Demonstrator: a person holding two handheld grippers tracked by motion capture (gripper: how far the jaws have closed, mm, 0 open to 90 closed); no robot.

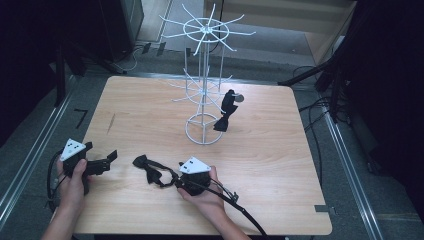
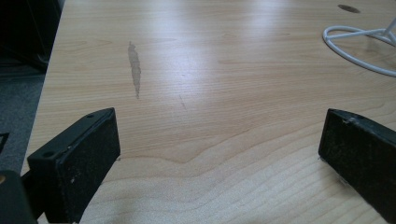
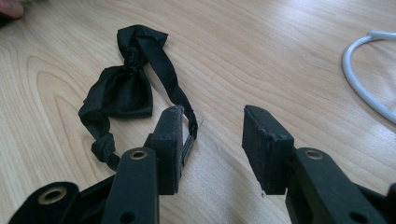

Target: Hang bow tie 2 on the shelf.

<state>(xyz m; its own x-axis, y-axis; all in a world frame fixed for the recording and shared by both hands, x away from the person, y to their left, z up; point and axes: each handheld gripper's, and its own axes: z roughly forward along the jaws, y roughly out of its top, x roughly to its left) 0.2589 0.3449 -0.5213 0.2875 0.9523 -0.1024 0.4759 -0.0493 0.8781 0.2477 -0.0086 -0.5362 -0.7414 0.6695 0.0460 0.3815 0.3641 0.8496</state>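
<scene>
A black bow tie (image 1: pixel 150 170) (image 3: pixel 121 91) lies on the wooden table (image 1: pixel 270 150), near its front edge. Its thin strap (image 3: pixel 173 86) runs back to the inner face of one jaw of my right gripper (image 1: pixel 172 179) (image 3: pixel 215 114). The jaws stand partly apart just over the wood, with the strap's end beside one pad and the other pad clear of it. My left gripper (image 1: pixel 111 161) (image 2: pixel 217 126) rests at the table's left, jaws wide, with bare wood between them. A second black bow tie (image 1: pixel 226 112) hangs on the white wire rack (image 1: pixel 205 100).
The rack stands at the table's middle back, and its ring base (image 2: pixel 355 44) (image 3: pixel 364 88) curves in at the right of both gripper views. A grey streak (image 2: pixel 134 67) marks the wood ahead of the left gripper. Cables trail off the front edge.
</scene>
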